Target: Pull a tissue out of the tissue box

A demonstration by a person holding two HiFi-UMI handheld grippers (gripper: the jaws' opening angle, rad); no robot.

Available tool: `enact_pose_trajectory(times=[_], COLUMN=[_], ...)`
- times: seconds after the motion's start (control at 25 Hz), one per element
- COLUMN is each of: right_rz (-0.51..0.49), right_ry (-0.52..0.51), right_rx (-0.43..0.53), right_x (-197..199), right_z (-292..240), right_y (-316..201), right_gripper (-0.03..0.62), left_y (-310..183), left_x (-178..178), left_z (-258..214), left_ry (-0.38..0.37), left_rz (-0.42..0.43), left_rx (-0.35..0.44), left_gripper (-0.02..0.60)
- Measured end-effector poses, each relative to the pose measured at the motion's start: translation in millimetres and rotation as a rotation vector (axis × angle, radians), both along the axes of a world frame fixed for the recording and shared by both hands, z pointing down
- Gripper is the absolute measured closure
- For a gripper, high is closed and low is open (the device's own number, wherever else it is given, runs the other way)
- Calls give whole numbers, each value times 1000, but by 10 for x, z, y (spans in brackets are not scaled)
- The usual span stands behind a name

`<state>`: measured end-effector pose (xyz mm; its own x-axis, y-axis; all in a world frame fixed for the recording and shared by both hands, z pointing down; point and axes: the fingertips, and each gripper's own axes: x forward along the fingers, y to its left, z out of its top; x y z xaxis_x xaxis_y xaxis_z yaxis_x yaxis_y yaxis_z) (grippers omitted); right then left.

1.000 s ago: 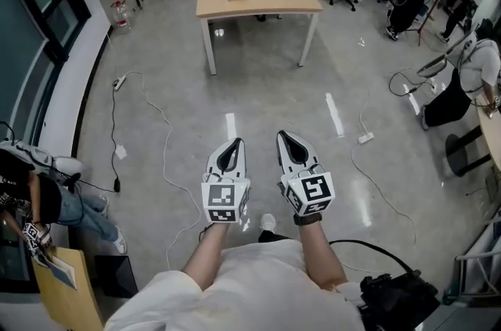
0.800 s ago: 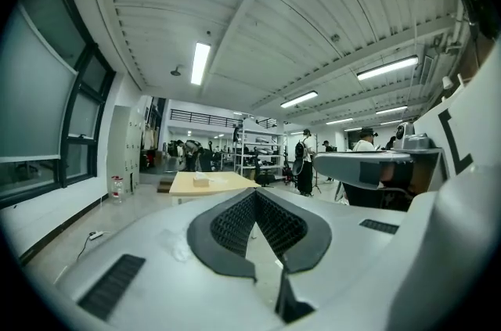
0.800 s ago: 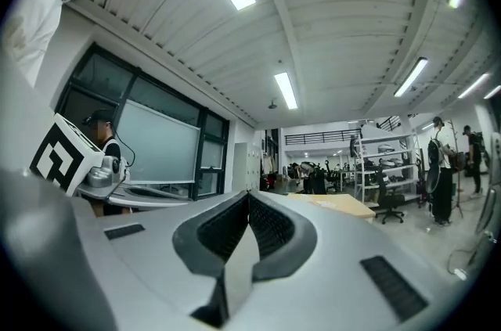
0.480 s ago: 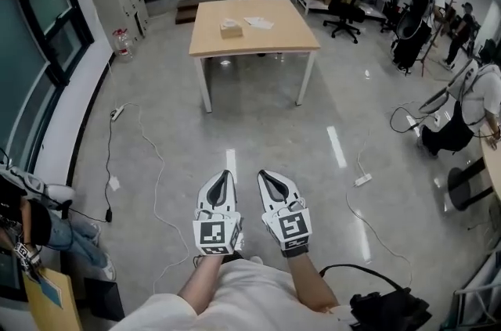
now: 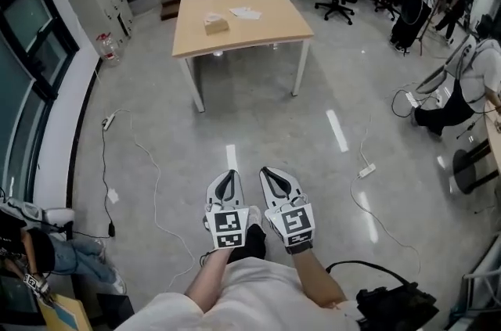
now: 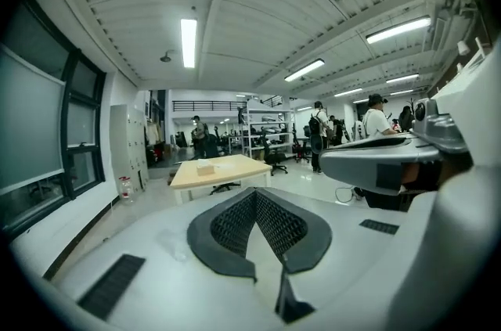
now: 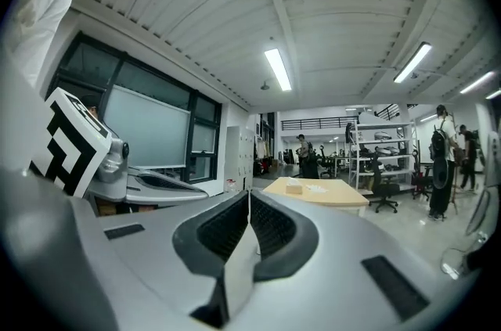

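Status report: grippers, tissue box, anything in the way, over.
Left gripper, right gripper shut, empty. Tissue box on table ahead, untouched. Power strip on floor, off right of path.

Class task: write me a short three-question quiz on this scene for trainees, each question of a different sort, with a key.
1. True or false: the tissue box stands on the wooden table.
2. The left gripper and right gripper are: A) both shut and empty; B) both wide open; C) holding a tissue.
3. Fill in: the white power strip lies on the ___.
Key: 1 true; 2 A; 3 floor.
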<state>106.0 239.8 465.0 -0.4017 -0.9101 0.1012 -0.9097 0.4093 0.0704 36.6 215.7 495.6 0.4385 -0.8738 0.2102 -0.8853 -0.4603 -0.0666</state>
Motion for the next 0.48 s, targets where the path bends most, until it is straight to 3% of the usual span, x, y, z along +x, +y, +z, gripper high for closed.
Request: enact_pose_trajectory(times=[0.16,0.36,0.48], right_rz=[13,13,-29], right_ry=[33,61,35], right_rx=[-26,-7,-10], right_x=[122,205,88], right_z=[48,-154,-215], right_y=[-693,-1687,-2212], right_gripper=[589,589,589], left_y=[-737,-1648,-2103], left_x=[172,286,229], left_z=[118,-243,-324], left_ry=[46,101,133], left_rz=[20,73,71], left_rx=[-45,51,44], left_gripper=[581,581,581])
